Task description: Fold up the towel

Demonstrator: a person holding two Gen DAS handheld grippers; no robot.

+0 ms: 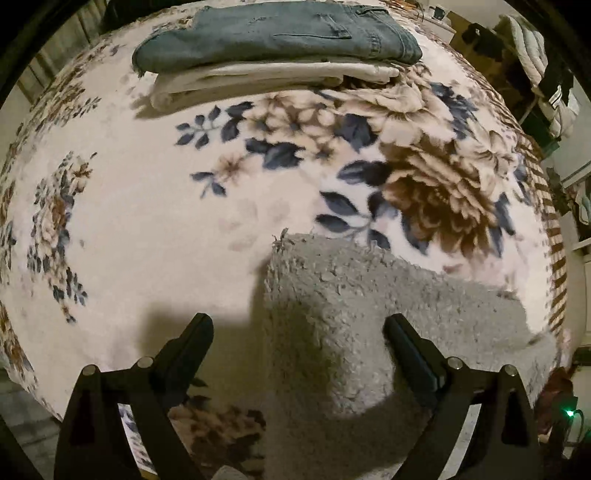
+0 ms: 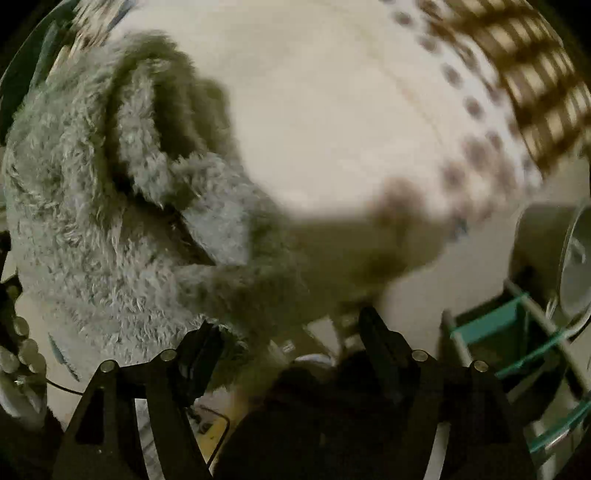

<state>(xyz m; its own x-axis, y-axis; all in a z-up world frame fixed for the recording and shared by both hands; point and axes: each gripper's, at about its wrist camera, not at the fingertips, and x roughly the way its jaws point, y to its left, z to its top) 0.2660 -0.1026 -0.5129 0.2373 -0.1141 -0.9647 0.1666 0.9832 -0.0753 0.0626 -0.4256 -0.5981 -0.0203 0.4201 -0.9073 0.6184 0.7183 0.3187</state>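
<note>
A fluffy grey towel (image 1: 369, 314) lies on the flowered bedspread (image 1: 147, 221), one corner pointing away from me in the left wrist view. My left gripper (image 1: 297, 328) hovers open over the towel's near part, its two black fingers wide apart with nothing pinched. In the right wrist view the same towel (image 2: 110, 221) is bunched in thick folds on the left. My right gripper (image 2: 290, 325) is open at the towel's right edge; its left finger (image 2: 203, 343) touches the pile and the right one stands free.
Folded jeans (image 1: 277, 33) rest on a folded cream cloth (image 1: 258, 81) at the far side of the bed. A glass-shelved stand (image 2: 517, 339) and a round grey object (image 2: 546, 254) sit off the bed's right edge. Furniture and hanging clothes (image 1: 535, 66) fill the far right.
</note>
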